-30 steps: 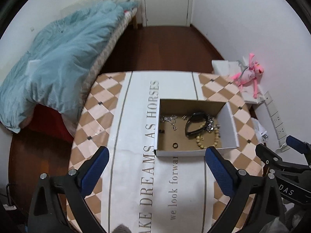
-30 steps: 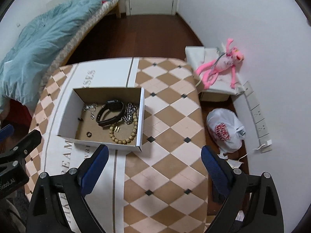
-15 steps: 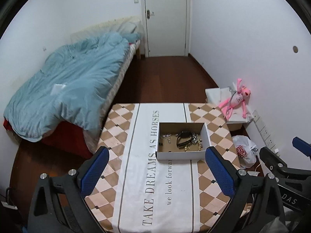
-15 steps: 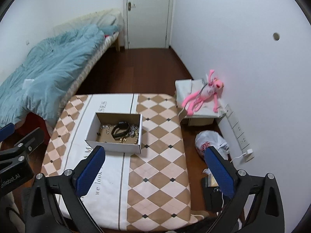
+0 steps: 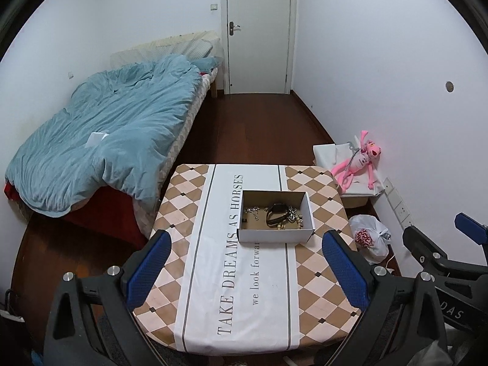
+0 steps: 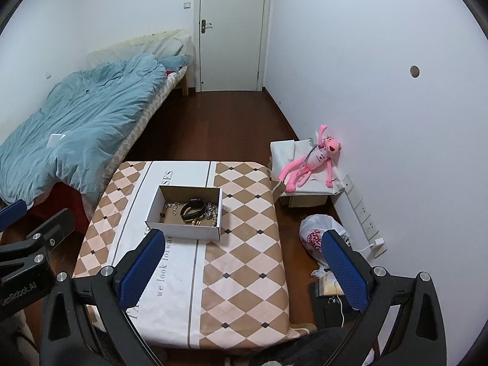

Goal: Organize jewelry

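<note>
We read "TAKE DREAMS AS HORSES" and, cut off by the box, "we look forwar" on the worktop cloth. The right gripper's body shows "DAS" in the left view; the left gripper's shows "GenRobot.AI" in the right view. Both hold their blue fingers wide apart, empty, above the near edge. The cardboard box holds a black band, chains and beads, too small to separate.
</note>
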`<state>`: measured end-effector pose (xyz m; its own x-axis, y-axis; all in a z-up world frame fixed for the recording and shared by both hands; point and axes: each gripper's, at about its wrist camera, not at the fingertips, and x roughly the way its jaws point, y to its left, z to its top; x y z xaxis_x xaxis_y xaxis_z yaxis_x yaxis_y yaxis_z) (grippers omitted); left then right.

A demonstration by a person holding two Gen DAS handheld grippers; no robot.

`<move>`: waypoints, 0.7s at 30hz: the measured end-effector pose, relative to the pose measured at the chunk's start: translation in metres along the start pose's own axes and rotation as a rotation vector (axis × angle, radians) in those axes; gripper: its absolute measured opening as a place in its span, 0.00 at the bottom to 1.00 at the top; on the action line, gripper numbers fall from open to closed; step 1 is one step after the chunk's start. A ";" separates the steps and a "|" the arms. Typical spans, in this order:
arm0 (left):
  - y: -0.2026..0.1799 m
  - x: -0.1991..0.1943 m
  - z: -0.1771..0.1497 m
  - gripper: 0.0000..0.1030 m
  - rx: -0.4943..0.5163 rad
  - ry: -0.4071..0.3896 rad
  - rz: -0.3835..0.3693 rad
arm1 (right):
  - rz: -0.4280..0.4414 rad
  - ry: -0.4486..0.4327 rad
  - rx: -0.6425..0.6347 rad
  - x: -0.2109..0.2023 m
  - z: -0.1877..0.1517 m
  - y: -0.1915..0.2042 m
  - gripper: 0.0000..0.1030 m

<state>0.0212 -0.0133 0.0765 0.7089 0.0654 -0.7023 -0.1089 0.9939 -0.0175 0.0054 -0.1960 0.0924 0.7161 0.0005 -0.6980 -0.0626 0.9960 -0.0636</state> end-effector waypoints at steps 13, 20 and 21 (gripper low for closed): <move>0.002 0.032 0.028 0.98 -0.014 0.072 0.032 | -0.004 0.059 -0.005 0.041 0.037 0.005 1.00; 0.008 0.052 0.032 0.98 -0.025 0.123 0.034 | 0.014 0.114 -0.023 0.069 0.048 0.013 1.00; 0.009 0.054 0.032 0.98 -0.025 0.130 0.034 | 0.013 0.121 -0.028 0.072 0.048 0.015 1.00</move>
<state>0.0814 0.0019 0.0612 0.6086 0.0849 -0.7889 -0.1497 0.9887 -0.0091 0.0900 -0.1766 0.0754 0.6258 0.0009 -0.7799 -0.0918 0.9931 -0.0724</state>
